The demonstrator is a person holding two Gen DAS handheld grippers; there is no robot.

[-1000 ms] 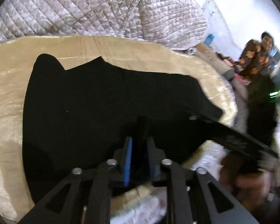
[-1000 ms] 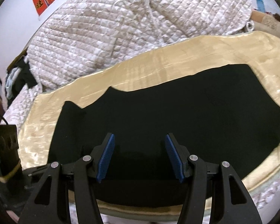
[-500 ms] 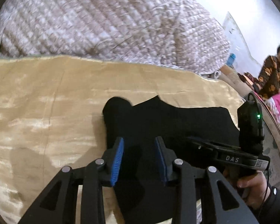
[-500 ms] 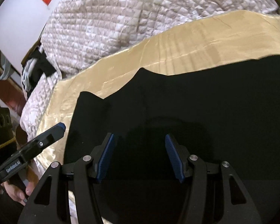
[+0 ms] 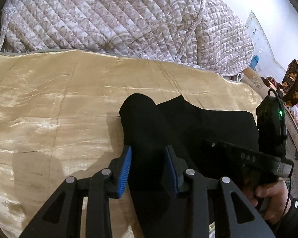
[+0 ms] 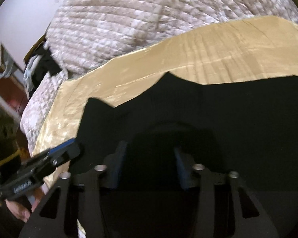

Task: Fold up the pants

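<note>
Black pants [image 5: 188, 127] lie flat on a golden satin sheet [image 5: 49, 107]. My left gripper [image 5: 148, 168] is open, its blue pads just above the pants' left edge. My right gripper [image 6: 147, 164] is open and low over the dark cloth [image 6: 218, 119]. The right gripper also shows in the left wrist view [image 5: 246, 156], held by a hand at the right. The left gripper's blue-tipped finger [image 6: 65, 148] shows at the left of the right wrist view, by the pants' left edge.
A quilted beige bedspread [image 5: 119, 17] is heaped behind the sheet. A person in a patterned top [image 5: 296, 79] sits at the far right. Dark clothes [image 6: 43, 65] and furniture stand beyond the bed's left side.
My left gripper opened and let go of the cloth, then swung left over the pants' left edge. My right gripper stayed open and moved lower and closer over the pants.
</note>
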